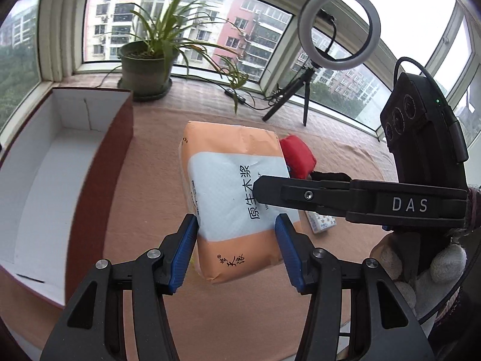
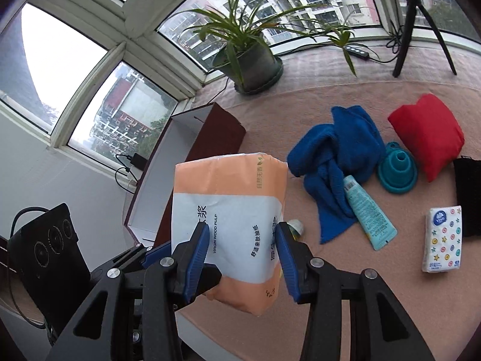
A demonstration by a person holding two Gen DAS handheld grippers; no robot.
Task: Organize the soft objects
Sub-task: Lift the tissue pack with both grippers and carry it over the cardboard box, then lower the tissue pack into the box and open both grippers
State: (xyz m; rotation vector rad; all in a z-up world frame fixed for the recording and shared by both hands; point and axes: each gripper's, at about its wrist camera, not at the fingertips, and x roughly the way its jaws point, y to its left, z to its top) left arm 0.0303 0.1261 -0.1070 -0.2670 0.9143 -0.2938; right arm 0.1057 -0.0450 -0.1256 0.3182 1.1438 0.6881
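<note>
Now the orange-and-white tissue pack [image 1: 237,198] was up off the pinkish-brown cloth [image 1: 144,186], carried in the air between both grippers. The left gripper [image 1: 237,234] had its blue pads [image 1: 186,249] clamped against the pack's two sides near its lower end, squeezing the soft wrapper in. The right gripper [image 2: 242,249] gripped the same pack from the other side, its blue pads [image 2: 197,258] pressed into the white printed band, and in the left wrist view one of its black fingers lay across the face of the pack. A gloved hand [image 1: 421,270] showed at the right edge of that view, wrapped round the right gripper's handle.

Off to the left stood the open box [image 1: 60,156], white inside and dark red outside, sitting on the cloth near the window corner, well apart from the pack. On the cloth to the right lay the rest of the lot: a crumpled blue towel [image 2: 333,156], a pale green tube [image 2: 368,213] resting against the towel's lower edge, a teal collapsible funnel [image 2: 396,171] just beside a red pouch [image 2: 427,135], a small packet of tissues with coloured dots [image 2: 443,240], and a black cloth item [image 2: 469,192] at the far edge. A potted plant [image 2: 252,57] sat by the window, with a tripod [image 2: 421,21] beyond it
</note>
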